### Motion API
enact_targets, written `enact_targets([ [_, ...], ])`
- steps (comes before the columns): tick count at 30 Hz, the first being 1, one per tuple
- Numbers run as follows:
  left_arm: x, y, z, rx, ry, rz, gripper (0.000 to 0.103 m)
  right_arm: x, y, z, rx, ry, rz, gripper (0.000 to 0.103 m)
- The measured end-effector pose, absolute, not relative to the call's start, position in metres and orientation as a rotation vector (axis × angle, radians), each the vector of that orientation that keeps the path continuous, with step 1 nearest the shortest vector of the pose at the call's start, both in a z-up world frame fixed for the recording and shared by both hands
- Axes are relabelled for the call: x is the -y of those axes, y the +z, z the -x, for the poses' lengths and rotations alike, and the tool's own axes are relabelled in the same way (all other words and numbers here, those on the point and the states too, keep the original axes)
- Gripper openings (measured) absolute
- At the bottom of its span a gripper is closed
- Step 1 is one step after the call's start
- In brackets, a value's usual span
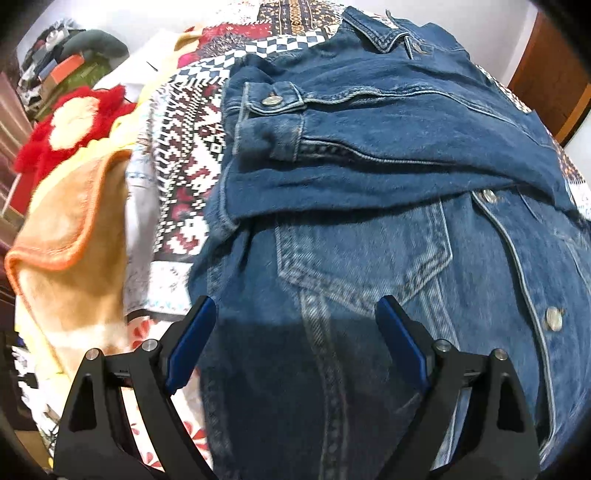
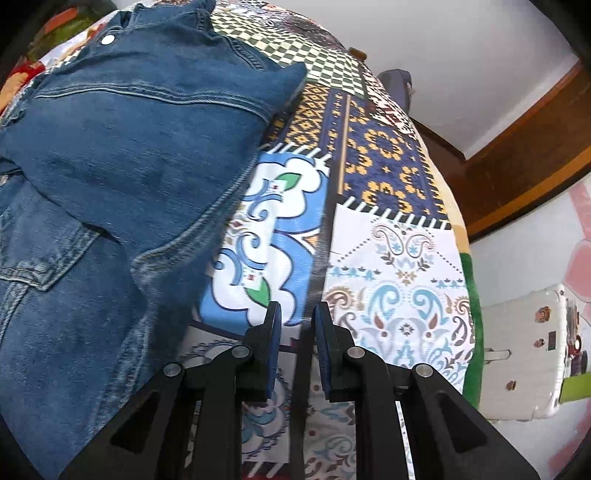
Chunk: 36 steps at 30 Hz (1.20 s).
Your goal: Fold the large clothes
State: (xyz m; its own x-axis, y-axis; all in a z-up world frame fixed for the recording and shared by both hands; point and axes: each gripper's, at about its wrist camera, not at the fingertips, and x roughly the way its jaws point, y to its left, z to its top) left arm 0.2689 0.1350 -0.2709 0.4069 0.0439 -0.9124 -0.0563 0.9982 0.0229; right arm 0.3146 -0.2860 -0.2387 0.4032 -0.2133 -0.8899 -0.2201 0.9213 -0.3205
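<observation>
Denim jacket (image 1: pixel 369 155) lies front-up on the patterned bedspread (image 2: pixel 391 266), 1 sleeve (image 1: pixel 332 122) already laid across its chest.

The left gripper (image 1: pixel 295 332) hangs released, jaws wide, above the jacket's near hem; the right gripper (image 2: pixel 297 332) is clenched on nothing, over bare bedspread just right of the jacket. To fold well, I judge the right gripper should reopen, both should pinch the hem's 2 corners through all layers, then carry them evenly toward the far collar (image 1: pixel 373 33). The hem edge is cut off behind the grippers and the second sleeve is not discernible.
</observation>
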Motion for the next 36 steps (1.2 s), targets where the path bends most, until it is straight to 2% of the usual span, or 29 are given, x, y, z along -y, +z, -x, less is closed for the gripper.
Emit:
enact_targets([
  [5, -0.150, -0.251, -0.245, -1.119, 0.097, 0.011, 0.089, 0.302, -0.219, -0.310, -1.227, 0.031, 0.285, 0.013],
  [10, -0.168, -0.244, -0.230, -1.122, 0.131, 0.026, 0.089, 0.314, -0.173, -0.276, -1.178, 0.172, 0.077, 0.013],
  [13, -0.168, -0.248, -0.222, -1.138, 0.131, 0.038, 0.089, 0.301, -0.160, -0.257, -1.170, 0.283, 0.049, 0.013],
  [18, -0.165, -0.258, -0.210, -1.146, 0.116, 0.059, 0.089, 0.267, -0.207, -0.247, -1.296, 0.301, 0.219, 0.013],
  [27, -0.173, -0.258, -0.191, -1.139, 0.142, -0.009, 0.089, 0.249, -0.220, -0.232, -1.220, 0.174, 0.477, 0.013],
  [34, -0.189, -0.260, -0.177, -1.143, 0.152, 0.023, 0.089, 0.285, -0.224, -0.241, -1.246, 0.127, 0.349, 0.014],
  [35, -0.190, -0.260, -0.176, -1.144, 0.152, 0.027, 0.089, 0.286, -0.227, -0.241, -1.238, 0.102, 0.373, 0.015],
  [36, -0.191, -0.260, -0.175, -1.142, 0.148, 0.031, 0.089, 0.287, -0.231, -0.242, -1.229, 0.085, 0.396, 0.025],
])
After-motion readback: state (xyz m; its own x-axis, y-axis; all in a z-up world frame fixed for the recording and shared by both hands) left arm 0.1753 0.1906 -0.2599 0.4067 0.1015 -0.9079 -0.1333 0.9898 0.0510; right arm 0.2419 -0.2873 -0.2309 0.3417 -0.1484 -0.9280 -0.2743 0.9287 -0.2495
